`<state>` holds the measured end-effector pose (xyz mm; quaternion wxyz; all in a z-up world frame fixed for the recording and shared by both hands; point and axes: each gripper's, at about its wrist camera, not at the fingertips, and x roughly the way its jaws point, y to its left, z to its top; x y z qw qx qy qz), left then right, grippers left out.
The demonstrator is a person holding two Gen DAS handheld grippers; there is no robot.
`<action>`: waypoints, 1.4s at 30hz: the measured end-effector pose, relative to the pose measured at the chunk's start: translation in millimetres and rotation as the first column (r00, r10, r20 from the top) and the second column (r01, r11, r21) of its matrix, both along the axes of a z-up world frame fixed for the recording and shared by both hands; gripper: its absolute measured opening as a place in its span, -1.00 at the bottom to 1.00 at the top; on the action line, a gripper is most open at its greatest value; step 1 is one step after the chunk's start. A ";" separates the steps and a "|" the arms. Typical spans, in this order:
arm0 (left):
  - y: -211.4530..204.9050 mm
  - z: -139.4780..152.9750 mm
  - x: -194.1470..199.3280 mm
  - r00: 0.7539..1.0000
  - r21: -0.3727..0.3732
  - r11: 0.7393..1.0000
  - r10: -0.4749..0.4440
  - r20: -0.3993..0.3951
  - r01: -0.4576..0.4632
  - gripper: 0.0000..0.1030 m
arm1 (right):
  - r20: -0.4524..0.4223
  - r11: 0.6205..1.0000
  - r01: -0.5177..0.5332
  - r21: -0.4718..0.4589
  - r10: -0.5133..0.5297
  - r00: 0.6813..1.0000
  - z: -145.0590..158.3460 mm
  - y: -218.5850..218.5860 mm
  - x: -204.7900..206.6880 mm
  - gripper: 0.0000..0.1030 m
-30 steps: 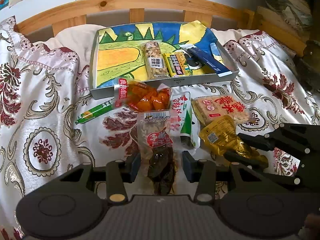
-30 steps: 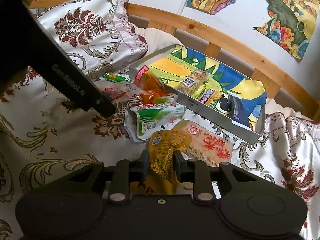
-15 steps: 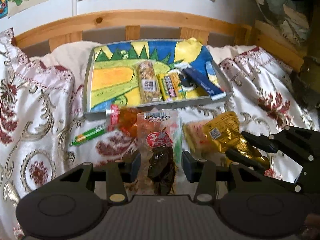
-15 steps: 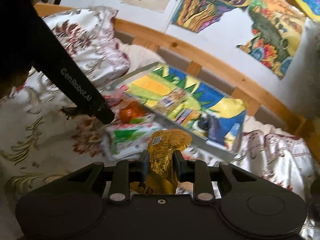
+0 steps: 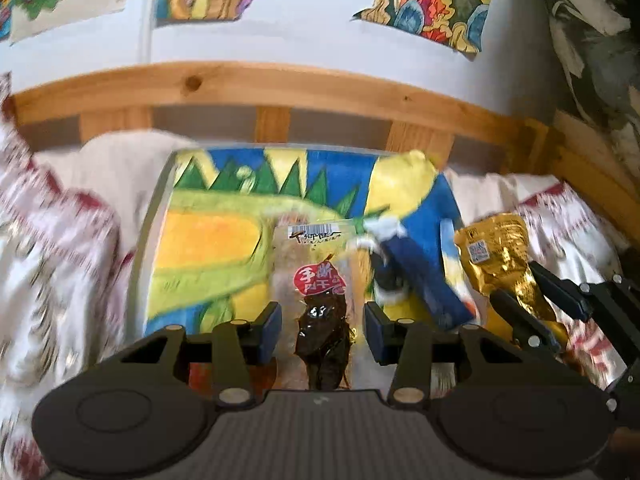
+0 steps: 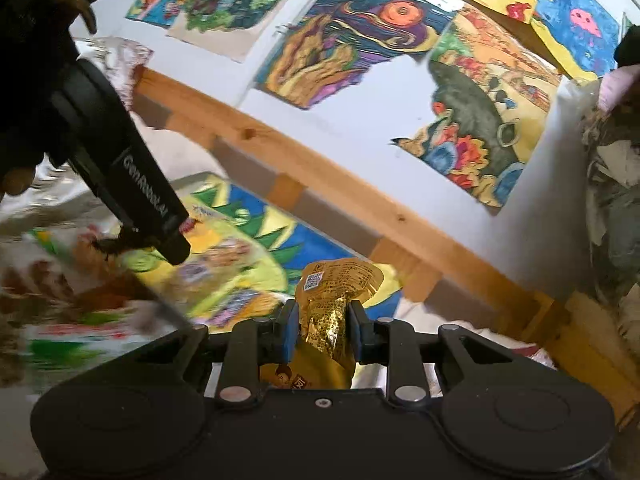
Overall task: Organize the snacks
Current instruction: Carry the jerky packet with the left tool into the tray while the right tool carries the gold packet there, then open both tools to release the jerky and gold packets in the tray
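While the left gripper (image 5: 322, 330) pinches a clear packet of dark dried snack (image 5: 320, 308) and the right gripper (image 6: 322, 330) pinches a crinkly gold foil pouch (image 6: 334, 304), both hang over the far painted box (image 5: 208, 248), so dropping them inside looks next.

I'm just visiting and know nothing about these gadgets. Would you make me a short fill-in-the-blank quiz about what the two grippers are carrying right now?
1. The right gripper pinches a crinkled ____-coloured packet.
2. The left gripper carries a clear packet whose round label is ____.
3. Both packets hang above a painted tray whose large left patch is ____.

Missing words: gold; red; orange
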<state>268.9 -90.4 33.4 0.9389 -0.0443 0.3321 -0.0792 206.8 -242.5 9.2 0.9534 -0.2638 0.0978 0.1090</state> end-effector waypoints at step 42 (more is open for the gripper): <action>-38.4 -24.4 85.7 0.999 -0.036 0.998 0.043 0.025 -0.042 0.61 | -0.064 0.979 0.106 0.174 -0.096 0.993 -21.0 -53.1 90.8 0.33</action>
